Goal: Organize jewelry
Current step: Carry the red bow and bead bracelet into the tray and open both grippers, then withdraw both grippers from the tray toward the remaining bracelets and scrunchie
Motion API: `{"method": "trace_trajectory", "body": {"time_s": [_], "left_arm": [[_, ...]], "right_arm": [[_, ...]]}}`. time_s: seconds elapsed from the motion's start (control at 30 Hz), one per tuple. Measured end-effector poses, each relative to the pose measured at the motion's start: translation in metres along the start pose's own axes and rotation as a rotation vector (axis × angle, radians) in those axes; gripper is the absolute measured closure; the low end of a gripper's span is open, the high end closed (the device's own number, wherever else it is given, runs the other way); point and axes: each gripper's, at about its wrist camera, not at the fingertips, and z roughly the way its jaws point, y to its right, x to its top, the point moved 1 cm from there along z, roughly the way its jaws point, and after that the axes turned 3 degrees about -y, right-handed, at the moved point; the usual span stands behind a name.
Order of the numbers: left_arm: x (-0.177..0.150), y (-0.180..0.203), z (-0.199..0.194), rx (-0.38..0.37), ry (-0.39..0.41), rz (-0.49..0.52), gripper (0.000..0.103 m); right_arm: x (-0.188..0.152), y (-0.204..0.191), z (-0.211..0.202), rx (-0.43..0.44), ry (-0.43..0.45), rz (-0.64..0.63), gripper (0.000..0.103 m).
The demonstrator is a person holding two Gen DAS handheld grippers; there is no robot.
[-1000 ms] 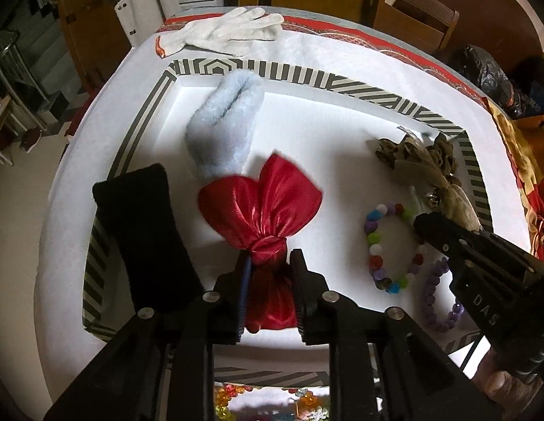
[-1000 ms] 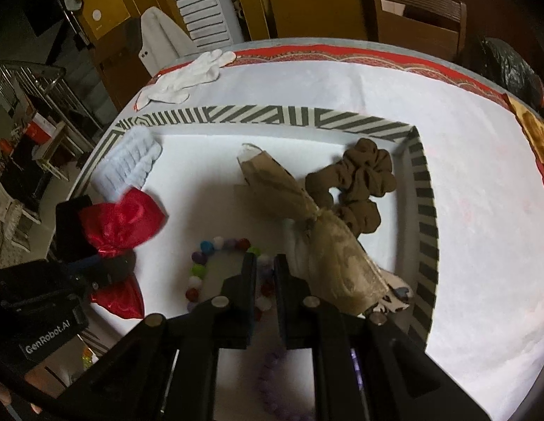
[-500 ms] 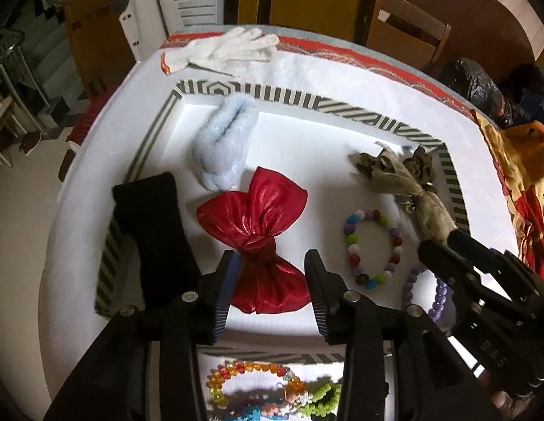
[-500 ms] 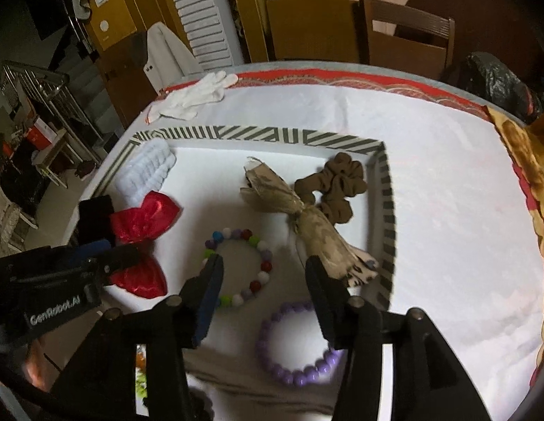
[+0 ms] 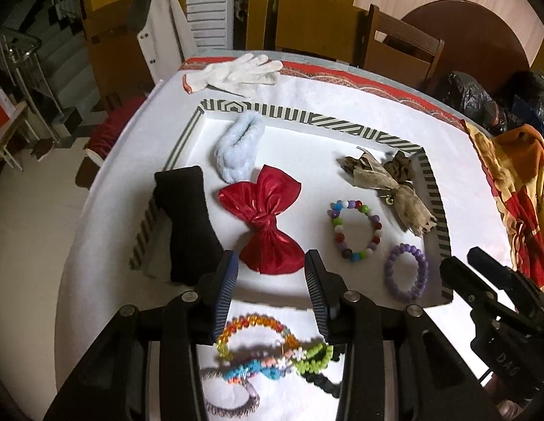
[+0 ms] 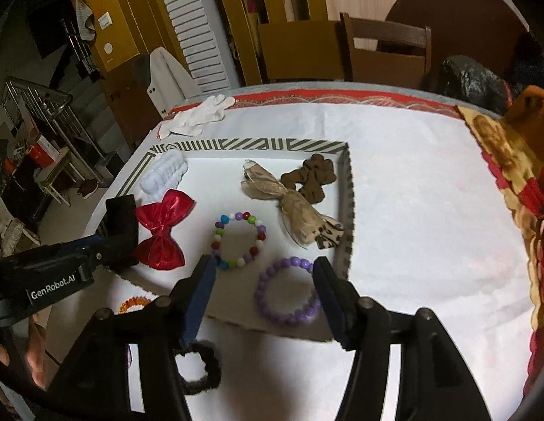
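Your right gripper [image 6: 263, 286] is opening, nothing clamped; your left gripper [image 5: 270, 291] stands apart, empty. Inside the striped tray [image 5: 307, 119], the glossy red bow [image 5: 263, 217] lies left of the multicoloured bead bracelet [image 5: 356, 229], the purple bracelet [image 5: 407, 270] beyond.

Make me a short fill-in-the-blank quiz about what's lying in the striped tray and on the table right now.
1. The shiny bow in the striped tray is ____ in colour.
2. The one-colour bead bracelet near the tray's front edge is ____.
3. Beyond the tray's far edge lies a white ____.
4. The brown scrunchie sits in the tray's far ____ corner.

Answers: red; purple; glove; right
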Motion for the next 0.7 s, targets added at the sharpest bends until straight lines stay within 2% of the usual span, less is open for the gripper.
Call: {"method": "trace_trajectory", "body": {"time_s": [0.7], "left_arm": [[-0.072,0.030,-0.074,0.005,0.061,0.010,0.058]], "right_arm": [[-0.067,0.008,-0.097,-0.030,0.050,-0.016,0.029]]}}
